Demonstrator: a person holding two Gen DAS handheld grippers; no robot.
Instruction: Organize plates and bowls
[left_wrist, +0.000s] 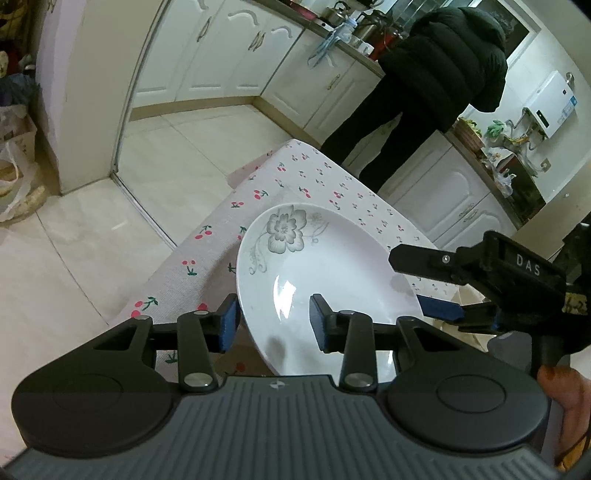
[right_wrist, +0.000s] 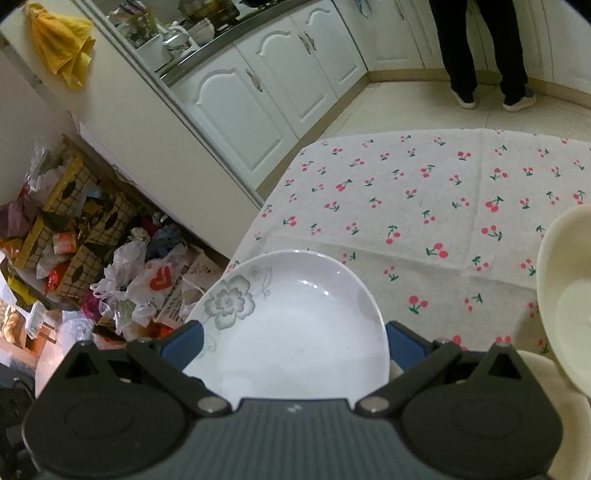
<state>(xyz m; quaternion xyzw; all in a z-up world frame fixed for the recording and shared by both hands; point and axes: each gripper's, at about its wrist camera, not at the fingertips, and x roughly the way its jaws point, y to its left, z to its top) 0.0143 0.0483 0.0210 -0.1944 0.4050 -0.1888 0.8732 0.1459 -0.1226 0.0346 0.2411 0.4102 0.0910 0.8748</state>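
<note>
A white plate with a grey flower print (left_wrist: 332, 269) is held tilted above the cherry-print tablecloth (left_wrist: 295, 177). My left gripper (left_wrist: 275, 321) has one blue pad on each side of the plate's near rim. My right gripper (left_wrist: 424, 284) comes in from the right in the left wrist view, one finger above and one below the plate's right rim. In the right wrist view the same plate (right_wrist: 295, 325) fills the wide-open span of the right gripper (right_wrist: 293, 341). A cream bowl (right_wrist: 569, 306) stands at the right edge.
The table (right_wrist: 443, 199) carries the cherry cloth. A person in dark clothes (left_wrist: 436, 81) stands at the white kitchen cabinets (right_wrist: 258, 99) beyond the table. Bags and crates (right_wrist: 92, 258) lie cluttered on the floor to the left. A yellow cloth (right_wrist: 61, 44) hangs on the wall.
</note>
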